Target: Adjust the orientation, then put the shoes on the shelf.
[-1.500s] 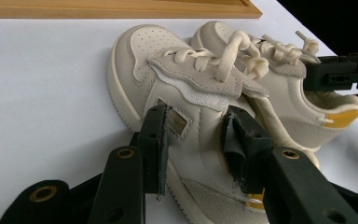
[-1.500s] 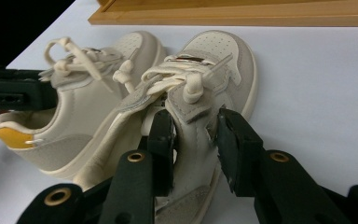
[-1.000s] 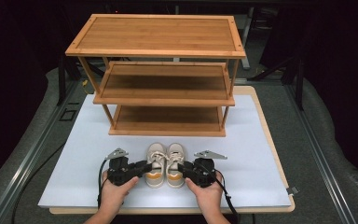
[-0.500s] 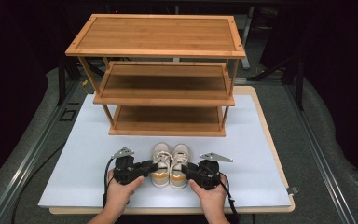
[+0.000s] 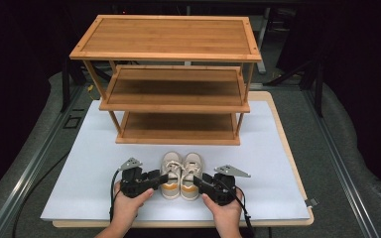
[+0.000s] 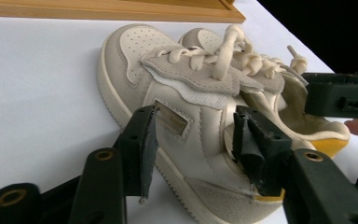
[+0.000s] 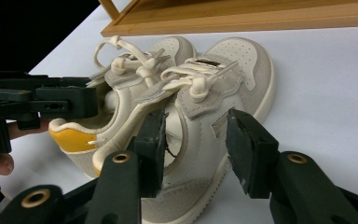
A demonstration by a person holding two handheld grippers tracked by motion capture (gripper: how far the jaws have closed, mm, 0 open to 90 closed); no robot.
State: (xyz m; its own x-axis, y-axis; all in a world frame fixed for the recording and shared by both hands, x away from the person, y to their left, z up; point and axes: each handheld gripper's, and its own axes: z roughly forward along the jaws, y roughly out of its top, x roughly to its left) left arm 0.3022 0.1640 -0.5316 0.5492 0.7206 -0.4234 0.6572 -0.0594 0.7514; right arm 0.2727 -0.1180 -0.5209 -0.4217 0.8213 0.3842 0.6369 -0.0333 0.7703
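Shoes sit as a pair on the white mat (image 5: 79,188) in the high view, toes toward the wooden rack (image 5: 178,99), with the left gripper (image 5: 159,177) at the outer side of the left shoe (image 5: 170,174) and the right gripper (image 5: 198,180) at the outer side of the right shoe (image 5: 191,175); all three shelves ahead of the grippers are bare, so nothing is stowed yet. Left gripper view: the left gripper (image 6: 193,140) has its jaws apart, one outside the shoe's side wall and the other inside the collar, straddling the left shoe (image 6: 168,112) without visibly pinching it; the other shoe (image 6: 279,93) lies just beyond. Right gripper view: the right gripper (image 7: 193,140) likewise stands open, one jaw in the collar opening and one on the outer side of the right shoe (image 7: 214,102), the neighbouring shoe (image 7: 112,107) to its left. Judging from this, the grasp is lined up but not closed; clamping, lifting and carrying to a shelf all remain.
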